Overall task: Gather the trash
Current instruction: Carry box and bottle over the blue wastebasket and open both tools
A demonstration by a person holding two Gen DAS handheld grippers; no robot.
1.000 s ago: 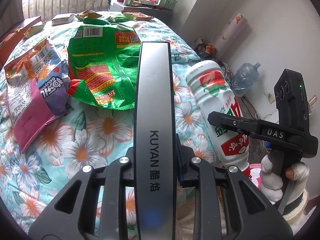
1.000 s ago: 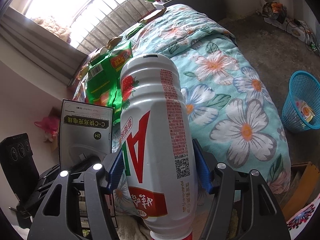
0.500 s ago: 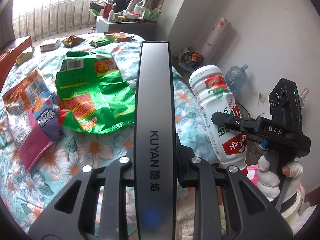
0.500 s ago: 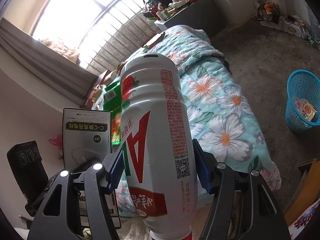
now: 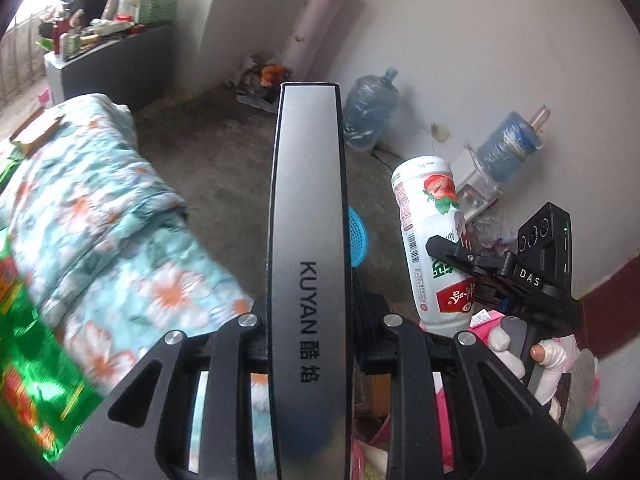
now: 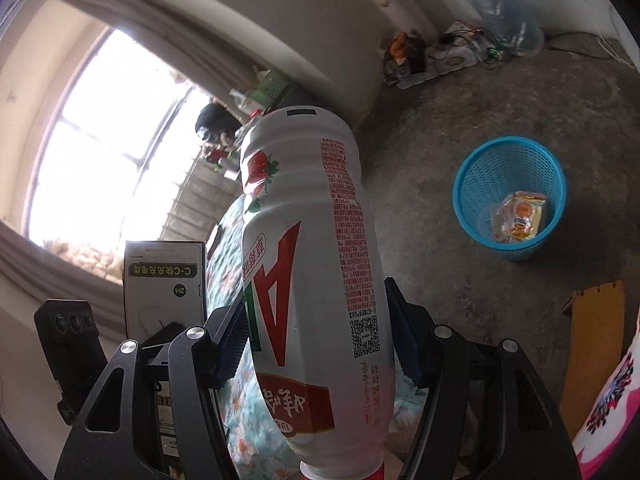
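In the left wrist view, the left gripper (image 5: 308,332) is clamped on a flat grey box (image 5: 308,208) printed with KUYAN, which runs up the middle of the frame from the bottom edge to just above centre and hides most of what lies behind it. To its left, a flowered bedspread (image 5: 104,216) fills the middle left, with a crumpled green snack wrapper (image 5: 28,364) blurred in the lower left corner. A sliver of the blue mesh basket (image 5: 357,240) shows just right of the box, on the grey floor. Further right, the right gripper (image 5: 460,258) is seen from the side, closed around a white bottle (image 5: 430,216) with a strawberry label, and a gloved hand (image 5: 536,354) holds its handle in the lower right. A large water jug (image 5: 370,114) stands against the wall above centre. In the right wrist view, the right gripper (image 6: 316,344) grips the white bottle (image 6: 312,248) between its blue pads (image 6: 228,344), the bottle standing up the centre of the frame with its cap end at the bottom edge. The blue mesh basket (image 6: 472,176) sits on the floor at centre right, well apart from the bottle, with a yellow packet (image 6: 520,216) inside it. At lower left, the grey box (image 6: 164,280) shows its printed back, held in the left gripper, whose fingertips cannot be made out here.
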